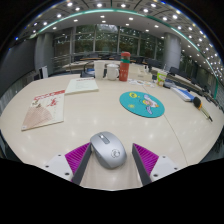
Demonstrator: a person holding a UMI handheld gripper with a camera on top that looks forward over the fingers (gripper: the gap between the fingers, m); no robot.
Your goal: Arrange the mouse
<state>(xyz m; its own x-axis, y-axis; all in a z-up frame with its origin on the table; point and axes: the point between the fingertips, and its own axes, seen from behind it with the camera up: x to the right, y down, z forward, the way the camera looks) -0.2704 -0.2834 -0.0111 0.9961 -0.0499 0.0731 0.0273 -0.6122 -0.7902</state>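
Observation:
A grey computer mouse (107, 150) lies on the beige table (95, 115) between my two fingers. My gripper (111, 162) is open, with a magenta pad (77, 155) at the left and another pad (146, 157) at the right. There is a gap between each pad and the mouse, which rests on the table. A round teal mouse pad (142, 103) with a cartoon print lies farther ahead and to the right.
A pink-and-white booklet (45, 108) lies ahead at the left, with white paper (81, 86) beyond it. An orange bottle (124, 68) and a white cup (112, 71) stand at the far side. Small items (185, 93) lie at the right.

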